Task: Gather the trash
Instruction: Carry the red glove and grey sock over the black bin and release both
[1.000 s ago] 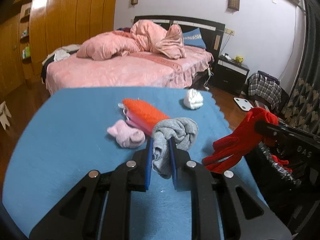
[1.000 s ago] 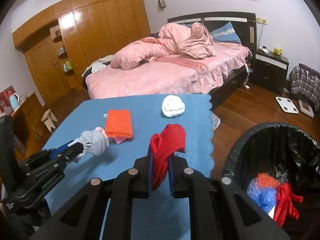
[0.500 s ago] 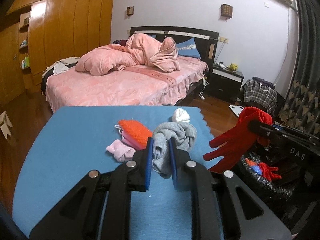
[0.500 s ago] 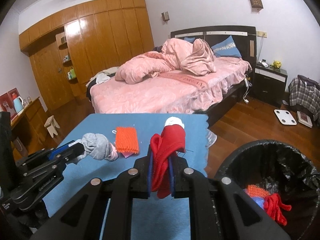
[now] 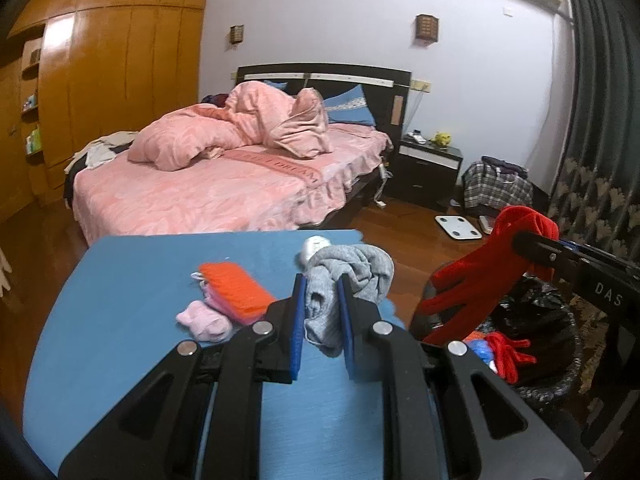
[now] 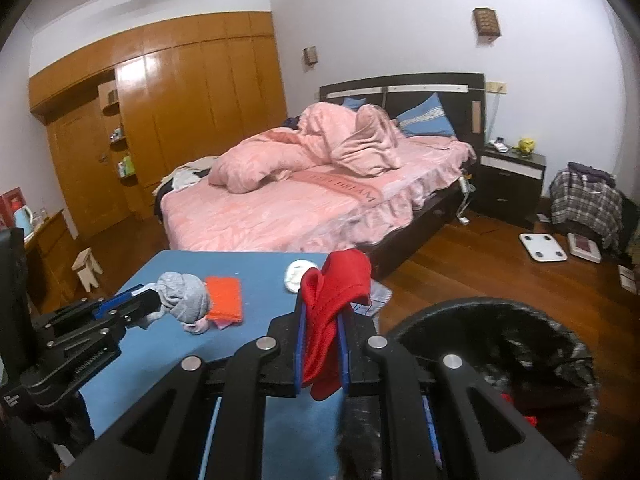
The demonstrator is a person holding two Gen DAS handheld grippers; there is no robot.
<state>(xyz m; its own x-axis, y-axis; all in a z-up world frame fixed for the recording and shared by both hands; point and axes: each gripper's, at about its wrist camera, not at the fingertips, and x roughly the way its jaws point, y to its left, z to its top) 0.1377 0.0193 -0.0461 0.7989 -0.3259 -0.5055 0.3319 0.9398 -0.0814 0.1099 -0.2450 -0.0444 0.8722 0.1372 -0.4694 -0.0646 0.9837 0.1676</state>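
My left gripper (image 5: 322,312) is shut on a grey sock (image 5: 348,276) and holds it above the blue table (image 5: 120,300). It also shows in the right wrist view (image 6: 184,294). My right gripper (image 6: 322,320) is shut on a red glove (image 6: 336,280), raised beside the black trash bin (image 6: 500,312). The glove hangs over the bin in the left wrist view (image 5: 480,276). On the table lie an orange pad (image 5: 236,290), a pink sock (image 5: 206,320) and a white ball (image 6: 298,274).
The bin (image 5: 540,344) stands off the table's right edge and holds red, blue and orange items. Beyond the table are a pink bed (image 5: 224,184), a nightstand (image 5: 428,168), a white scale (image 5: 458,227) on the wood floor, and a small stool (image 6: 88,266).
Both grippers have risen and pulled back with their items. The red glove has moved right, over the bin's rim. The grey sock has lifted well clear of the table.
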